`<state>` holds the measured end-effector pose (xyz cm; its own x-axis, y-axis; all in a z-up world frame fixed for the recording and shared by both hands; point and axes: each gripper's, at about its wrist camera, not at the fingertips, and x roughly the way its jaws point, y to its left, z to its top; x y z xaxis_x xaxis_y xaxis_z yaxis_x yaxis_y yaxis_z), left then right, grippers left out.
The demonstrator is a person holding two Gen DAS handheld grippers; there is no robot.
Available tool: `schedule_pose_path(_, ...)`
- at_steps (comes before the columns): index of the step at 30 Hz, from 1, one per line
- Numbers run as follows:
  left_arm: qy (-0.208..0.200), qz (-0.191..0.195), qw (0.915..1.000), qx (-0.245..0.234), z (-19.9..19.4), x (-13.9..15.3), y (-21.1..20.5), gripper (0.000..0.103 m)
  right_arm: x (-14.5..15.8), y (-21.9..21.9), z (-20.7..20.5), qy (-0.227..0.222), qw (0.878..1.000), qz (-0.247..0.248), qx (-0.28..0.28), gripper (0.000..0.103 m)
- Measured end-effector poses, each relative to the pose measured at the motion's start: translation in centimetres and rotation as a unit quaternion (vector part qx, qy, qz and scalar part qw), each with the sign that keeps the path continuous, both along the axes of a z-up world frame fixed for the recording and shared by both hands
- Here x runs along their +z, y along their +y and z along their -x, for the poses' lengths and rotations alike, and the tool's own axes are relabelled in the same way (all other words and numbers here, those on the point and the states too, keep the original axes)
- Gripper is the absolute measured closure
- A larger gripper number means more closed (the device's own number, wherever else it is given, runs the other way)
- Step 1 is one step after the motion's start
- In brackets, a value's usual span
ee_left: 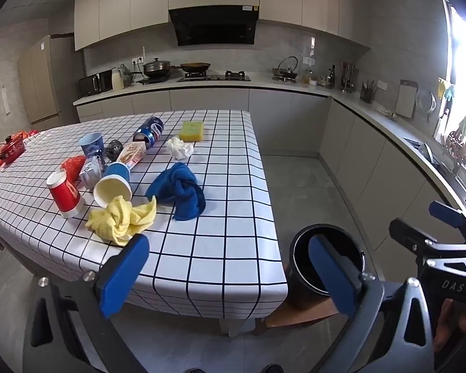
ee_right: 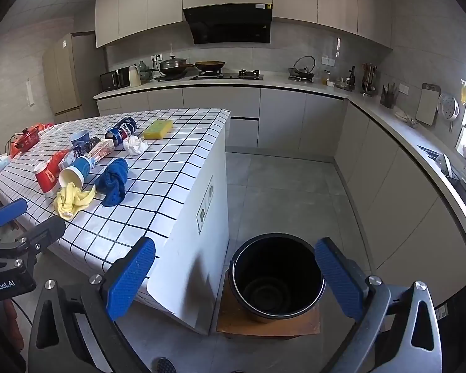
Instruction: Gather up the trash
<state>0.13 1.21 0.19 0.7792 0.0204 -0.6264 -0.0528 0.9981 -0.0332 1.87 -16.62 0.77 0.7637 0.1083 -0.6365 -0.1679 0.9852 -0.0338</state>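
Observation:
A checked tablecloth covers the table [ee_left: 226,248] [ee_right: 158,192]. On it lie a red paper cup [ee_left: 64,194] [ee_right: 45,177], a tipped blue cup [ee_left: 114,183] [ee_right: 76,172], a crumpled white tissue [ee_left: 179,148] [ee_right: 134,145], a Pepsi can [ee_left: 149,130] [ee_right: 122,130], a snack box [ee_left: 132,153] and wrappers. A black trash bin [ee_left: 323,267] [ee_right: 276,276] stands on a wooden stool beside the table. My left gripper [ee_left: 229,267] is open and empty over the table's near corner. My right gripper [ee_right: 236,276] is open and empty above the bin.
A yellow cloth [ee_left: 121,220] [ee_right: 71,199], a blue cloth [ee_left: 180,191] [ee_right: 113,180] and a yellow sponge [ee_left: 191,131] [ee_right: 158,129] also lie on the table. A red pot [ee_left: 12,149] sits at the far left. Kitchen counters [ee_left: 295,84] line the back and right walls.

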Motion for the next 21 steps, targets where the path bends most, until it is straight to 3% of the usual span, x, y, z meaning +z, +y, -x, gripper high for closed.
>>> schedule_pose_path(21,-0.003,0.0,1.0,-0.001,0.03,0.33,0.01,0.0,0.34,0.08,0.04,-0.004,1.0,0.003,0.0,0.0)
